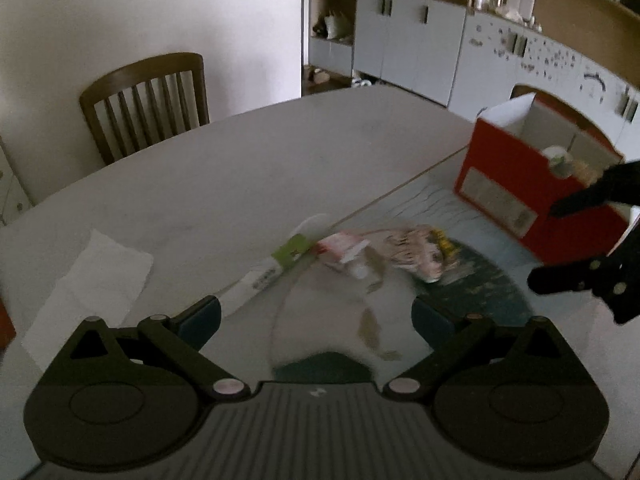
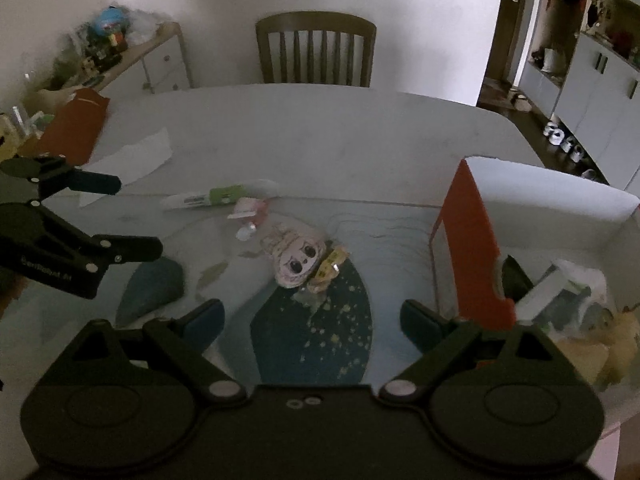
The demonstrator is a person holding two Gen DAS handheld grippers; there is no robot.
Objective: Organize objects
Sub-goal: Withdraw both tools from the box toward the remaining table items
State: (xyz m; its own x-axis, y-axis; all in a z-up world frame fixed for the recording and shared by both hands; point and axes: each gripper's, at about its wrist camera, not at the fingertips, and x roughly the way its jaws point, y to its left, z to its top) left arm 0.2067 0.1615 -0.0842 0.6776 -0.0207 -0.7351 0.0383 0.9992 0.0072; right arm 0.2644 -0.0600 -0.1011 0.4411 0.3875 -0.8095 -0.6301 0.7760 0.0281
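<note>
We had part of the sorting done: the red box [image 2: 472,248] already held several items. A tube [image 2: 208,198], a small pink packet [image 2: 249,210] and a doll-face pouch [image 2: 294,258] lay on the desk [image 2: 304,128]. Both our left gripper [image 1: 316,316] and right gripper [image 2: 312,316] had fingers spread wide, holding nothing.

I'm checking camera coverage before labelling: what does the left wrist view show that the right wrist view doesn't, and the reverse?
Only the left wrist view: the red box's labelled outer side and cabinets behind it.

Only the right wrist view: the box's cluttered inside, a crowded sideboard and a red folder.

Both: the table, wooden chair, white tube, doll-face packet, white paper, and both open grippers, left gripper and right gripper.
</note>
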